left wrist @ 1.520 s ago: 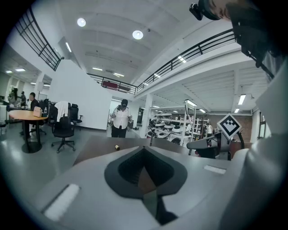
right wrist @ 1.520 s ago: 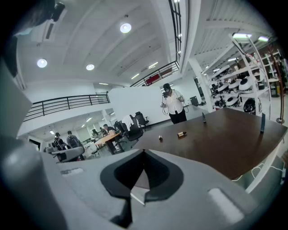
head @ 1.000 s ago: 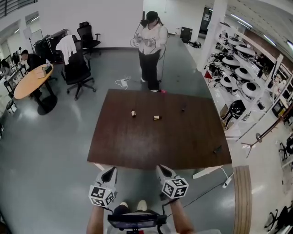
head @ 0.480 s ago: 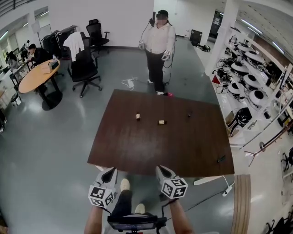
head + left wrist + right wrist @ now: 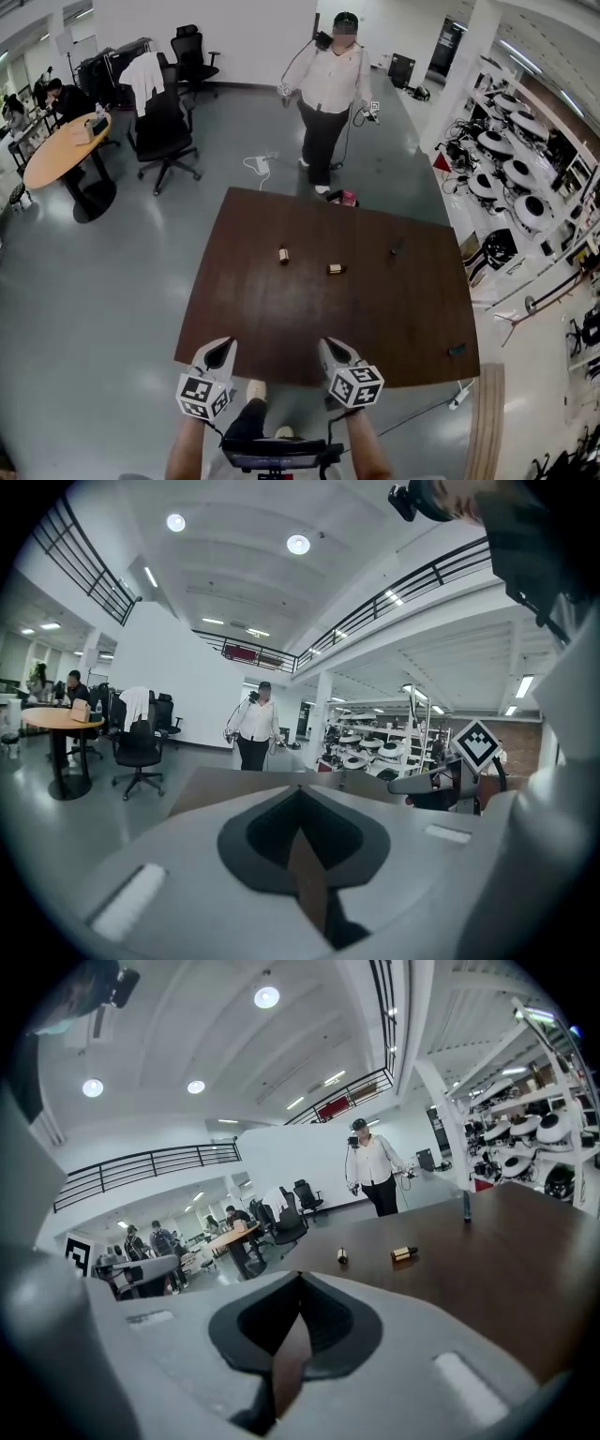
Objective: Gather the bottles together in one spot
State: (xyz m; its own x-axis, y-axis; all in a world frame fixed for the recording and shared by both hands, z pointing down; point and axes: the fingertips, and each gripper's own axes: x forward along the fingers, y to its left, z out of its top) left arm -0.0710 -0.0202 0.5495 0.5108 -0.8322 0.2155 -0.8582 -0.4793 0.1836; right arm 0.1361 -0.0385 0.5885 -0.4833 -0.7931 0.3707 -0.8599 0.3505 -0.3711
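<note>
Head view: left claw (image 5: pixel 221 347) and right claw (image 5: pixel 334 347) sit clenched and empty at the near edge of the brown worktop (image 5: pixel 281 319); the upright bottle (image 5: pixel 283 254), lying bottle (image 5: pixel 336 269) and slim dark bottle (image 5: pixel 397 248) are well beyond, mid-worktop. It looks best to open one claw early and carry the outliers to the middle pair. Grey floor (image 5: pixel 112 281) surrounds; a person (image 5: pixel 330 84) stands past the far edge.

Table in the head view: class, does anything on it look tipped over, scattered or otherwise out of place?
Yes. The amber bottle near the middle of the table lies on its side, while the small bottle left of it stands upright. A dark bottle stands apart further right; another dark item sits near the front right edge.
</note>
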